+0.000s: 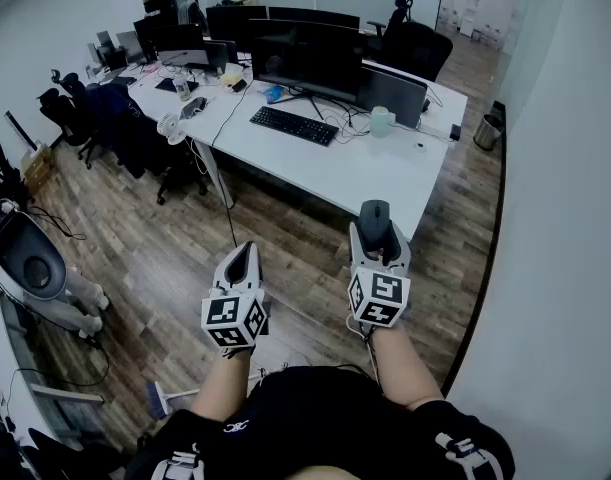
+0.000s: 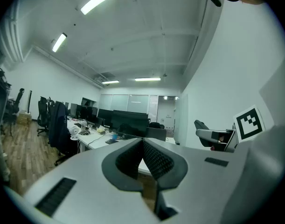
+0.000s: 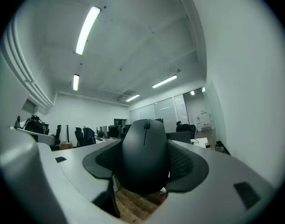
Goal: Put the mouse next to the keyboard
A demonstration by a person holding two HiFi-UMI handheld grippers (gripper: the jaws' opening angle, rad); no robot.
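A black computer mouse [image 3: 145, 155] sits between the jaws of my right gripper [image 3: 145, 161], whose ribbed pads press on both its sides. In the head view the same mouse [image 1: 374, 219] pokes out ahead of the right gripper [image 1: 377, 240], over the wooden floor just short of the white desk [image 1: 370, 173]. The black keyboard [image 1: 293, 125] lies on that desk in front of the monitors, well away from both grippers. My left gripper [image 1: 242, 261] hangs over the floor to the left, its jaws shut with nothing in them [image 2: 143, 160].
Dark monitors [image 1: 305, 58] stand behind the keyboard, with a pale mug [image 1: 381, 120] and cables to its right. Black office chairs [image 1: 135, 133] line the desk's left side. A bin [image 1: 486, 131] stands by the right wall. A white wall [image 1: 565, 218] runs close along my right.
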